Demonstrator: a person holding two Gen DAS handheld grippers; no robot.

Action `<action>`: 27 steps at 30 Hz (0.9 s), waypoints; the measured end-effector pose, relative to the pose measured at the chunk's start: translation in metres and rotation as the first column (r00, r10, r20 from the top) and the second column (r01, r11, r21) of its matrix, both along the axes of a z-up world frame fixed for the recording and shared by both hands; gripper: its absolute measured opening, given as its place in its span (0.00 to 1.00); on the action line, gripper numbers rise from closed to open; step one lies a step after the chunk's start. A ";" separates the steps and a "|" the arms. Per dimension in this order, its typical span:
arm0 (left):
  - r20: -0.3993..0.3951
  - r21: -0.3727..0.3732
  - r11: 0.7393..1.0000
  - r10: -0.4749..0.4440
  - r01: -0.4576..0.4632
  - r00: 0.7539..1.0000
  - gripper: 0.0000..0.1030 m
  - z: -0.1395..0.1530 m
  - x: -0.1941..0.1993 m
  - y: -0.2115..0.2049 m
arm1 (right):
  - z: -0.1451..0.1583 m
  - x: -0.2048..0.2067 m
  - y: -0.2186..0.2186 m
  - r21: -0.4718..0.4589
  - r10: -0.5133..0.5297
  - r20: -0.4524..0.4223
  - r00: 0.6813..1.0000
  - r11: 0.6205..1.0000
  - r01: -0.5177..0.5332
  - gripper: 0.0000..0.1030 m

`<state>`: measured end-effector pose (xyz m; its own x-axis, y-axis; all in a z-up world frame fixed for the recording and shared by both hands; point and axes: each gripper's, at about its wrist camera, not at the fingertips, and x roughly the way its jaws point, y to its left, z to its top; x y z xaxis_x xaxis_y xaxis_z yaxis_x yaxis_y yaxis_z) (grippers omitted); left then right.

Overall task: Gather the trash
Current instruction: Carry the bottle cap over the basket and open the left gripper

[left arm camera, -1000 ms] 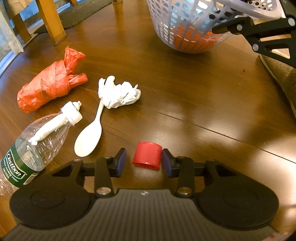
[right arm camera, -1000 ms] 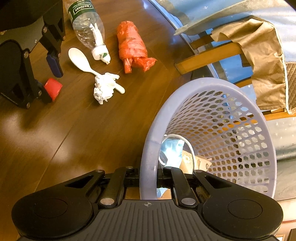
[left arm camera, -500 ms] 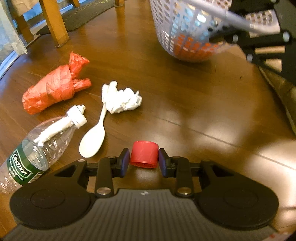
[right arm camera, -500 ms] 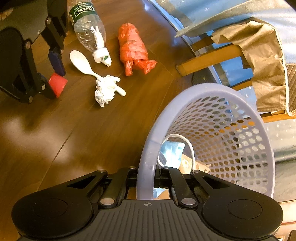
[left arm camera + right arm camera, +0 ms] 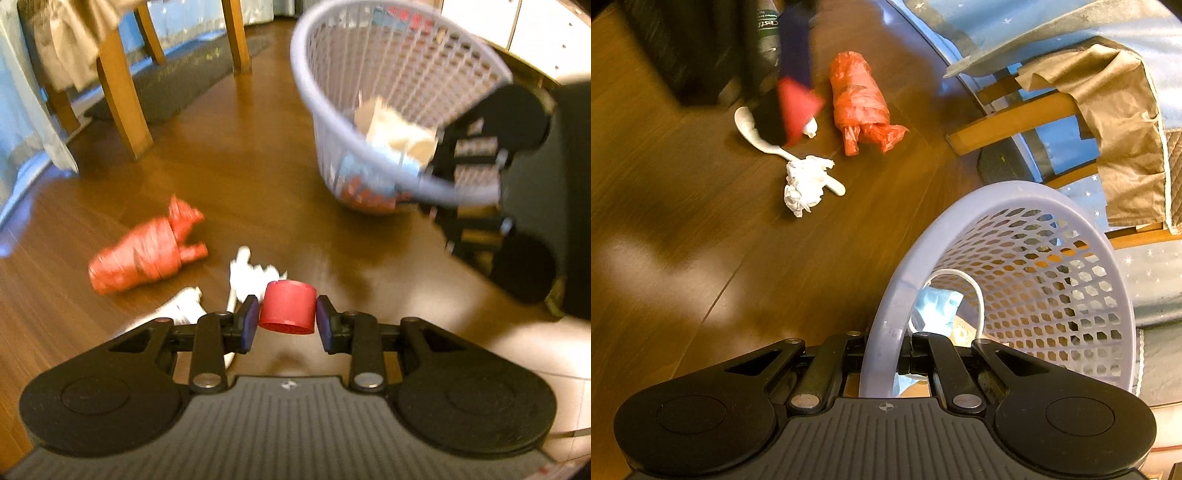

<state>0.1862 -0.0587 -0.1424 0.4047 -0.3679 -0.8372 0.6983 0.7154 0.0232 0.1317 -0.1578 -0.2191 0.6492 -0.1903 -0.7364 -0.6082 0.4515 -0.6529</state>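
My left gripper (image 5: pixel 287 317) is shut on a red bottle cap (image 5: pixel 288 305), held above the wooden floor. In the right wrist view the same red cap (image 5: pixel 798 107) shows blurred, up in the air at the left. My right gripper (image 5: pixel 884 356) is shut on the rim of a lilac mesh basket (image 5: pixel 1052 280), which is tilted and holds paper and blue scraps. The basket (image 5: pixel 399 92) hangs ahead and to the right of the cap. On the floor lie a red plastic bag (image 5: pixel 147 251), a crumpled white tissue (image 5: pixel 805 184), a white spoon (image 5: pixel 753 133) and a clear bottle (image 5: pixel 764 29).
Wooden chair legs (image 5: pixel 122 96) and a dark mat (image 5: pixel 177 74) stand at the back left. A chair draped with tan cloth (image 5: pixel 1108 110) sits beyond the basket. Bare brown floor (image 5: pixel 701 258) lies between the trash and the basket.
My left gripper shut on the red cap and lifted it off the floor towards the basket. The right gripper kept its hold on the basket's rim and tilted it.
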 end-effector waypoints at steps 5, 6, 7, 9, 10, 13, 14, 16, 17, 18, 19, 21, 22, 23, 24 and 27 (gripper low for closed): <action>0.052 -0.045 0.999 -0.009 0.011 0.999 0.28 0.040 0.006 -0.002 | 0.000 -0.002 0.000 -0.008 0.016 -0.010 1.000 1.000 -0.016 0.02; 0.064 -0.059 0.998 -0.010 0.013 0.998 0.28 0.049 0.008 -0.004 | 0.000 -0.003 0.000 -0.009 0.020 -0.012 1.000 1.000 -0.020 0.02; 0.077 -0.071 0.997 -0.010 0.016 0.997 0.28 0.056 0.009 -0.005 | -0.001 -0.003 0.000 -0.013 0.025 -0.014 1.000 1.000 -0.025 0.02; 0.097 -0.098 0.995 -0.013 0.022 0.995 0.28 0.071 0.010 -0.010 | -0.001 -0.005 0.001 -0.017 0.035 -0.018 0.999 0.999 -0.035 0.02; 0.105 -0.114 0.993 -0.017 0.029 0.994 0.28 0.079 0.011 -0.013 | -0.002 -0.007 0.001 -0.019 0.039 -0.019 0.999 0.999 -0.039 0.02; 0.122 -0.145 0.988 -0.043 0.061 0.992 0.28 0.096 0.013 -0.029 | -0.002 -0.010 0.003 -0.023 0.052 -0.022 0.998 0.998 -0.053 0.02; 0.123 -0.156 0.985 -0.051 0.070 0.991 0.28 0.100 0.013 -0.034 | -0.003 -0.011 0.003 -0.023 0.055 -0.023 0.998 0.998 -0.056 0.02; 0.123 -0.172 0.981 -0.068 0.088 0.990 0.28 0.105 0.014 -0.045 | -0.002 -0.012 0.003 -0.024 0.060 -0.024 0.998 0.998 -0.060 0.02; 0.124 -0.178 0.979 -0.076 0.097 0.989 0.28 0.107 0.014 -0.051 | -0.002 -0.012 0.003 -0.023 0.061 -0.024 0.998 0.998 -0.061 0.02; 0.125 -0.181 0.978 -0.080 0.102 0.989 0.28 0.108 0.013 -0.054 | -0.002 -0.013 0.003 -0.024 0.063 -0.025 0.998 0.998 -0.064 0.02; 0.125 -0.183 0.977 -0.083 0.105 0.989 0.28 0.108 0.014 -0.058 | -0.002 -0.014 0.003 -0.022 0.064 -0.025 0.998 0.998 -0.065 0.02; 0.125 -0.187 0.976 -0.088 0.111 0.988 0.28 0.108 0.017 -0.063 | -0.002 -0.015 0.003 -0.021 0.066 -0.024 0.998 0.998 -0.067 0.02; 0.126 -0.189 0.976 -0.087 0.110 0.988 0.28 0.107 0.018 -0.066 | -0.002 -0.015 0.003 -0.021 0.068 -0.025 0.997 0.997 -0.069 0.02; 0.125 -0.191 0.976 -0.084 0.107 0.989 0.28 0.107 0.018 -0.068 | -0.002 -0.016 0.003 -0.020 0.069 -0.024 0.997 0.997 -0.070 0.02; 0.124 -0.195 0.975 -0.079 0.102 0.989 0.28 0.105 0.020 -0.071 | -0.002 -0.016 0.003 -0.020 0.070 -0.023 0.997 0.997 -0.070 0.02; 0.113 -0.215 0.974 -0.054 0.077 0.992 0.45 0.103 0.031 -0.077 | -0.002 -0.015 0.004 -0.019 0.068 -0.022 0.997 0.997 -0.068 0.01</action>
